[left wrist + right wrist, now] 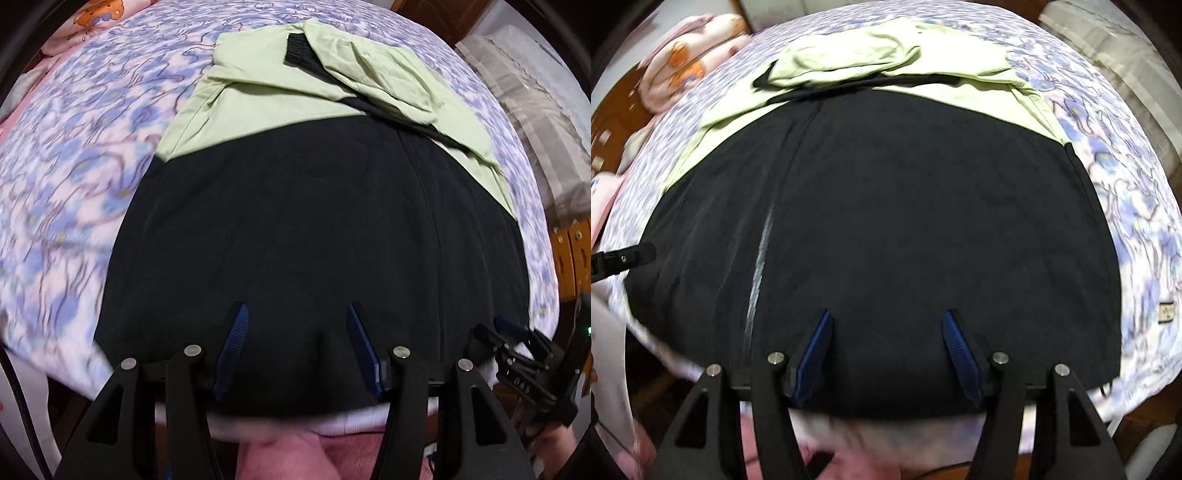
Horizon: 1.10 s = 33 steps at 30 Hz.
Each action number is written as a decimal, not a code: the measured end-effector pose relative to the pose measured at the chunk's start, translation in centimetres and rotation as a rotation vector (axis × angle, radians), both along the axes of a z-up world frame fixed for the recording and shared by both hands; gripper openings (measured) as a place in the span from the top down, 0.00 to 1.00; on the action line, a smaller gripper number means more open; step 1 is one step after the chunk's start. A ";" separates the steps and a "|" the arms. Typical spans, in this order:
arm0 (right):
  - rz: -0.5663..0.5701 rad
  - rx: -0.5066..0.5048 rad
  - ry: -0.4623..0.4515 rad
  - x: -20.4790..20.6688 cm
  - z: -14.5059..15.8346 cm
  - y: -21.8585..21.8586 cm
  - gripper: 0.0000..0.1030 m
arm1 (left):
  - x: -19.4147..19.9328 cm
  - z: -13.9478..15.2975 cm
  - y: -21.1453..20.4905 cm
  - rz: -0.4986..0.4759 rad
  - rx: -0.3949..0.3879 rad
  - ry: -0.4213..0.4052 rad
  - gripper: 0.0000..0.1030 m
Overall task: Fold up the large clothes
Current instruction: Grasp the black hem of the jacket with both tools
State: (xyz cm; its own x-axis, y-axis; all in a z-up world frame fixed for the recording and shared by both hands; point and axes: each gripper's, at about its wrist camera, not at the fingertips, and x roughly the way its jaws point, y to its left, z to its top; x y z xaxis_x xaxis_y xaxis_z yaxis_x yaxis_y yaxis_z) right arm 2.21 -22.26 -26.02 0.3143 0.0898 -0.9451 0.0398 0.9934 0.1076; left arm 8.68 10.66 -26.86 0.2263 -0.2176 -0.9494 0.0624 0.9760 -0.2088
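Left gripper [297,332] jaws spread wide, nothing between, poised over near hem of black-and-green jacket [295,221]. Black panel directly ahead of jaws; pale green part with folded sleeve [373,70] beyond. Floral bedspread [81,155] on both sides. Right gripper [517,343] just right of jaws, at hem.
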 end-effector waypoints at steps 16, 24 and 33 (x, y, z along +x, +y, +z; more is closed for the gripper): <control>-0.196 -0.010 0.039 -8.0 1.7 -13.1 0.28 | -7.0 2.7 5.7 0.092 0.134 0.062 0.24; -0.306 0.121 0.068 -7.2 -1.1 -18.1 0.28 | -5.9 -0.7 7.2 0.063 0.184 0.122 0.24; -0.421 0.254 0.143 -4.0 -4.4 -18.4 0.26 | -3.5 -1.3 11.4 0.091 0.081 0.166 0.24</control>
